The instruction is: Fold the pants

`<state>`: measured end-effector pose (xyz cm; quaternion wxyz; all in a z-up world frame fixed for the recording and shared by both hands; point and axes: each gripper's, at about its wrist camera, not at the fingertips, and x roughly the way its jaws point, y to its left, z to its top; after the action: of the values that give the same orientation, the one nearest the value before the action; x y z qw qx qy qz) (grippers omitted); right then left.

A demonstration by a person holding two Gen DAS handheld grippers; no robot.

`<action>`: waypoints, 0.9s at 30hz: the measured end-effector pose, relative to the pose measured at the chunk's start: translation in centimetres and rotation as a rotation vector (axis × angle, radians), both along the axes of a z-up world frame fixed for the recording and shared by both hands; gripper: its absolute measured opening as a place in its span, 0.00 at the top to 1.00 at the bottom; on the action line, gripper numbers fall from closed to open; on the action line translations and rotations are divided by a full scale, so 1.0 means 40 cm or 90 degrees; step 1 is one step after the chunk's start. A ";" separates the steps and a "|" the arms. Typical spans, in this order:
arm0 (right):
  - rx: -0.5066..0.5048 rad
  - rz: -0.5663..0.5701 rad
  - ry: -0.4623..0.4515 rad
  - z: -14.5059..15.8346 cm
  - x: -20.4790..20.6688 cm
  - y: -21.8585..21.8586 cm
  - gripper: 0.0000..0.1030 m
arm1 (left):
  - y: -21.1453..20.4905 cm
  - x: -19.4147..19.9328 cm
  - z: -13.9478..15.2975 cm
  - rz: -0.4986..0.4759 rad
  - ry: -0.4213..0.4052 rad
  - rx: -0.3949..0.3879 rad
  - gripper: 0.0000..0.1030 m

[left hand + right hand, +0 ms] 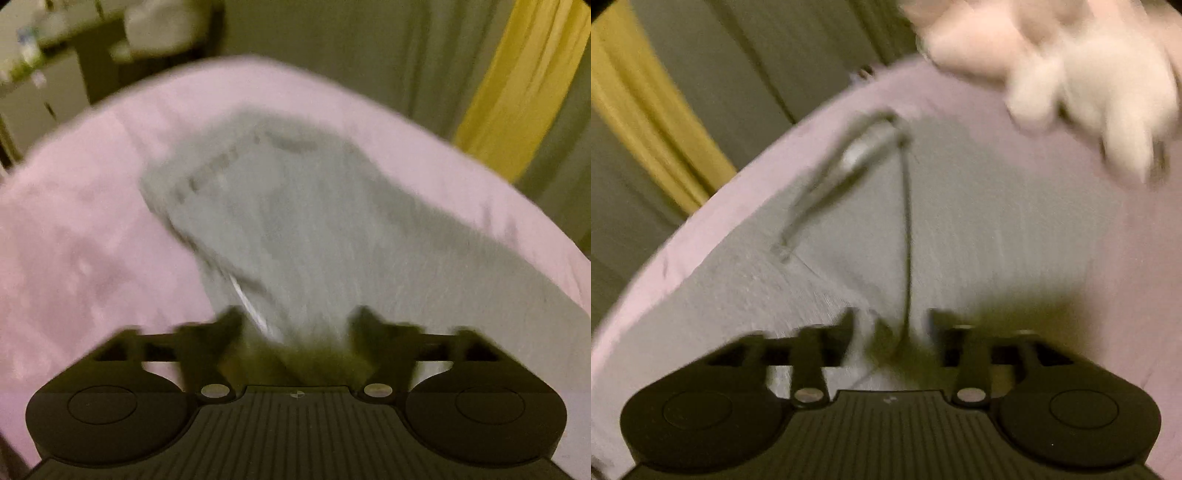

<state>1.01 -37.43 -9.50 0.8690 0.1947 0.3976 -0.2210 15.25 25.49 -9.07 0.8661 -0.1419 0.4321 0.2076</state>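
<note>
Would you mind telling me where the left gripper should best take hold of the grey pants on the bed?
Probably at the near edge of the grey pants, coming in low from the near side of the pink bed. That edge lies between the open fingers of the left gripper, while the rest lies flat.

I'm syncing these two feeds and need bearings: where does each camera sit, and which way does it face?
Left wrist: on the left gripper, looking forward over grey pants on a pink sheet; only its fingers show.
Right wrist: on the right gripper, facing the pants and a white plush toy; only its fingers show.
Shared: pants, sheet, yellow curtain.
</note>
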 end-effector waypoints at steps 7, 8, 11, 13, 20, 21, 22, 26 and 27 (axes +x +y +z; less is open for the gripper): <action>-0.249 0.210 0.036 -0.015 0.151 0.130 0.30 | -0.056 -0.002 0.008 -0.046 -0.011 0.053 0.13; -0.250 0.226 0.050 -0.031 0.181 0.134 0.30 | -0.059 0.002 0.000 -0.051 -0.010 0.049 0.13; -0.243 0.243 0.098 -0.096 0.247 0.140 0.30 | -0.069 -0.005 -0.016 -0.059 0.003 0.035 0.13; -0.236 0.257 0.111 -0.134 0.272 0.141 0.32 | -0.068 0.002 -0.020 -0.061 0.008 0.027 0.13; -0.111 0.101 0.059 -0.114 0.283 -0.006 0.92 | -0.088 -0.013 -0.025 -0.063 0.017 0.030 0.13; -0.102 0.080 0.037 -0.099 0.263 -0.029 0.92 | -0.090 -0.015 -0.023 -0.064 0.016 0.028 0.13; -0.093 0.053 0.016 -0.082 0.240 -0.053 0.92 | -0.092 -0.017 -0.019 -0.067 0.013 0.025 0.14; 0.014 -0.122 -0.096 -0.011 0.075 -0.204 0.93 | -0.098 -0.025 -0.012 -0.078 0.001 0.003 0.16; 0.057 -0.160 -0.116 -0.012 0.032 -0.248 0.93 | -0.099 -0.026 -0.013 -0.080 0.002 -0.007 0.16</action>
<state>2.31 -47.36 -9.98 0.8575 0.3005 0.2992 -0.2915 14.22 21.53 -9.58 0.8757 -0.1192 0.4429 0.1509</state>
